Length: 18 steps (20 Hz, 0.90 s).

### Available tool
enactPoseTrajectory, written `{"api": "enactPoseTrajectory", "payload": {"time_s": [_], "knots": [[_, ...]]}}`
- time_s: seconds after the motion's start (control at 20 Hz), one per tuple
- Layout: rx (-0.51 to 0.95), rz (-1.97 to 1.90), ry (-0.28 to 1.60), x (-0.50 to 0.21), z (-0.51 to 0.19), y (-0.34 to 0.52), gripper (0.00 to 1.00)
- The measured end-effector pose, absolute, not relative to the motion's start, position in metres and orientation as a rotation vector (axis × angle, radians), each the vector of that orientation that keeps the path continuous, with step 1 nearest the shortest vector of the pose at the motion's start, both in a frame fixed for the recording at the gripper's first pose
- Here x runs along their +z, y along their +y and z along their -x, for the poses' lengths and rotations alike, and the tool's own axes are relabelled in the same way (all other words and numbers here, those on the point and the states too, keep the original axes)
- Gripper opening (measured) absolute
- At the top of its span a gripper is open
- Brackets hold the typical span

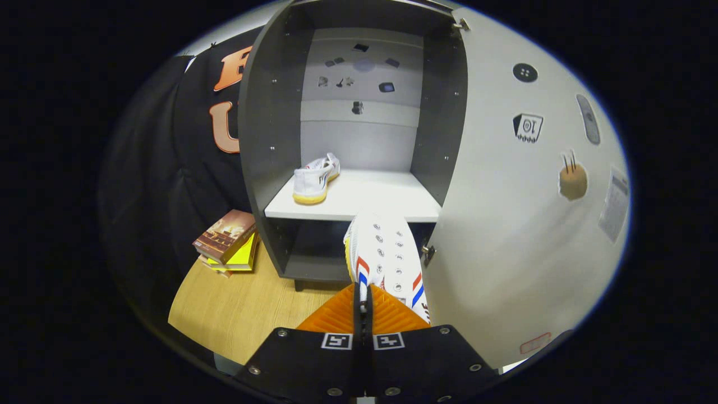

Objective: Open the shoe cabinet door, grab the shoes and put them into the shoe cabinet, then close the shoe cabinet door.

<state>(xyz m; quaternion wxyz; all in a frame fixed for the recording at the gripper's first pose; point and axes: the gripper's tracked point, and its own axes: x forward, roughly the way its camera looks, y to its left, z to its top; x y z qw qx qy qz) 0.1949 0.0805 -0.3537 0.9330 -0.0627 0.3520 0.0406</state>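
While the gripper [363,300] pinches the second shoe [387,255] by its edge (fingers nearly together), that shoe hangs just before the cabinet [269,112] shelf [359,199]. It could snag the shelf lip or slip. First shoe [316,179] sits left; open room lies right, beside the door [505,196].

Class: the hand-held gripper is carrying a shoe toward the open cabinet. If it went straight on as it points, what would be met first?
Probably the front edge of the white shelf: the held shoe in the hand-held gripper reaches it first, though depth is unclear.
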Motion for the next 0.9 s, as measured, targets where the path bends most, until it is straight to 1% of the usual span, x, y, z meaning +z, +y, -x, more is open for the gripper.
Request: {"api": "enactPoseTrajectory", "payload": {"time_s": [0.25,0.5,0.75,0.9], "knots": [[0.047,0.169,0.702,-0.319,-0.243,0.090,0.00],[0.049,0.208,0.689,-0.310,-0.316,0.098,0.00],[0.055,0.233,0.701,-0.331,-0.395,0.096,0.00],[0.052,0.241,0.737,-0.357,-0.434,0.091,0.00]]}}
